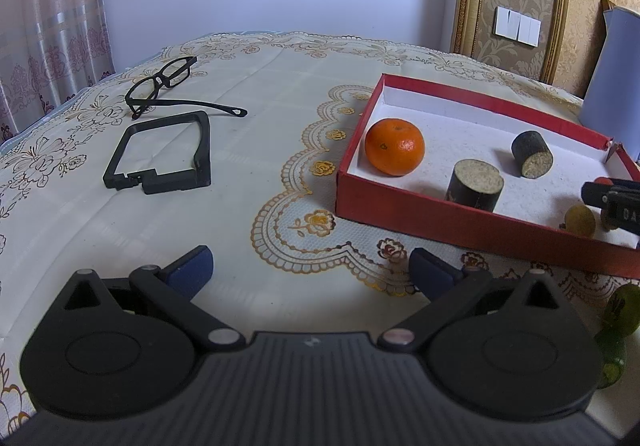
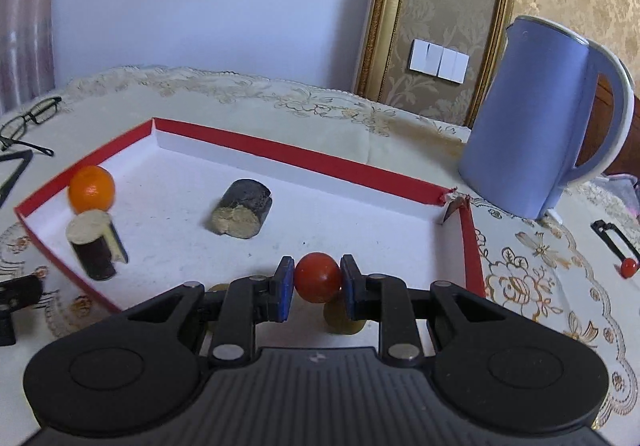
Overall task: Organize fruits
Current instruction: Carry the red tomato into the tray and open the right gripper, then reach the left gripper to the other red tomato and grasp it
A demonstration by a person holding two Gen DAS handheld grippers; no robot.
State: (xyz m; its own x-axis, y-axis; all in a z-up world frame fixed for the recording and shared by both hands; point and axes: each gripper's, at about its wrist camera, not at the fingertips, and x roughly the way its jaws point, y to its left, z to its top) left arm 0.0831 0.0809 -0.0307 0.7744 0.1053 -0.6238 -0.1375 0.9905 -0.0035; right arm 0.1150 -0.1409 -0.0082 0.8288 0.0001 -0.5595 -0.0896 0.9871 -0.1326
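Black-framed glasses (image 1: pixel 162 82): far left on your counter (image 1: pixel 260 117), with a black open frame piece (image 1: pixel 160 153) just beside them.
Left tongs (image 1: pixel 310 270): yours stand wide apart, gripping nothing, over bare cloth left of the box.
Red box (image 1: pixel 436 213): white inside, right of centre on the counter.
Orange (image 1: pixel 394 146): in the box's left corner.
Dark cylinders: one upright (image 1: pixel 476 185) near the front wall, one on its side (image 1: pixel 532 154) mid-box.
Right tongs (image 2: pixel 317 288): yours are clamped on a small red fruit (image 2: pixel 318 277), held over the box's near right part.
Yellowish fruit (image 2: pixel 340 320): on the box floor, just under the red one.
Blue kettle (image 2: pixel 536 117): far right, outside the box.
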